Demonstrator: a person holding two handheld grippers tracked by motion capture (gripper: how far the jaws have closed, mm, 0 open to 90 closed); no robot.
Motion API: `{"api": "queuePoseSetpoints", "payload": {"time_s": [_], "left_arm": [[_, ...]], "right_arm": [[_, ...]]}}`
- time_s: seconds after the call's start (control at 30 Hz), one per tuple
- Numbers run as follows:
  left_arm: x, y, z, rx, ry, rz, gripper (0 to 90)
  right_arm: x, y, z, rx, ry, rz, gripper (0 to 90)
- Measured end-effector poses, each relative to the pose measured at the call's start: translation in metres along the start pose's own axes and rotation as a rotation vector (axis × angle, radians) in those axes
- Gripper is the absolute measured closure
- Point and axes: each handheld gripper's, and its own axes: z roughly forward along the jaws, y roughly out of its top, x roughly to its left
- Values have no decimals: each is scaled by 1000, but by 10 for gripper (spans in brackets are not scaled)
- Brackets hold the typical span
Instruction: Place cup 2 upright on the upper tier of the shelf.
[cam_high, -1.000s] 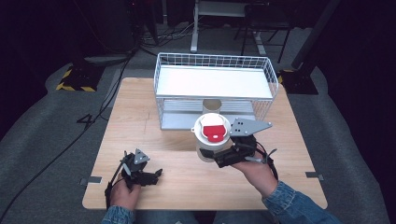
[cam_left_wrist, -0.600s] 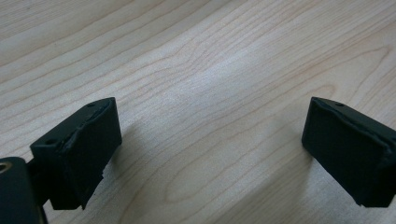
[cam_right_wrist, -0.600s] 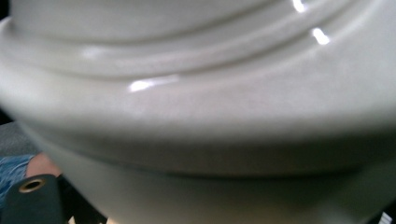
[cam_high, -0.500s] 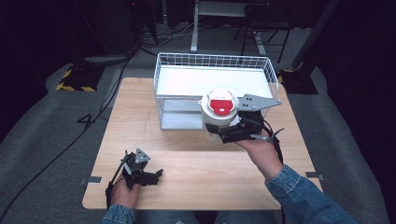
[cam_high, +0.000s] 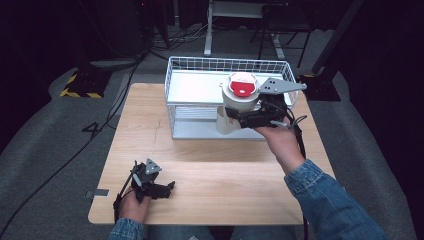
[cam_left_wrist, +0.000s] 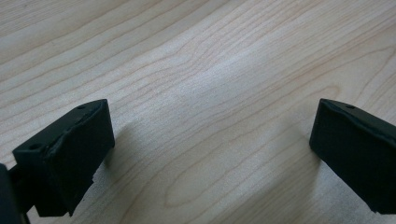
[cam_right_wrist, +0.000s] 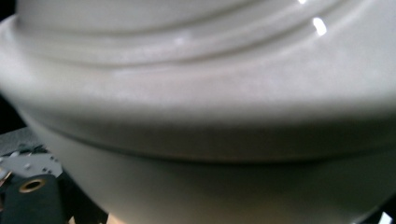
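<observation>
A white cup (cam_high: 239, 100) with a red-centred lid hangs tilted in the air over the front edge of the white wire basket (cam_high: 220, 65). My right gripper (cam_high: 234, 115) is shut on its side, coming from the right. In the right gripper view the cup's pale wall (cam_right_wrist: 196, 116) sits close against the lens. My left gripper (cam_high: 167, 187) rests on the wooden table (cam_high: 210, 165) near the front left corner. Its jaws stand wide apart over bare wood (cam_left_wrist: 210, 154) with nothing between them.
The wire basket has a white floor and stands at the back of the table. Grey carpet, cables and a yellow-black striped block (cam_high: 75, 82) surround the table. Table legs and a stand rise behind the basket.
The right hand has carried the cup up and away from me, from just above the table in front of the basket to the height of the basket's rim. The left gripper has stayed put.
</observation>
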Motion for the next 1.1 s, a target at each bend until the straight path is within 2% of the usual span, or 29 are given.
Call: {"api": "queuePoseSetpoints", "payload": {"time_s": [0.3,0.4,0.53,0.8,1.1], "left_arm": [[0,0,0,2,-1,0,4],[0,0,0,2,-1,0,4],[0,0,0,2,-1,0,4],[0,0,0,1,-1,-1,3],[0,0,0,1,0,-2,3]], "right_arm": [[-22,13,11,10,-54,34,122],[-34,17,20,7,-76,65,122],[-40,19,26,15,-92,81,122],[-60,27,48,43,-155,71,122],[-75,23,62,15,-181,128,122]]}}
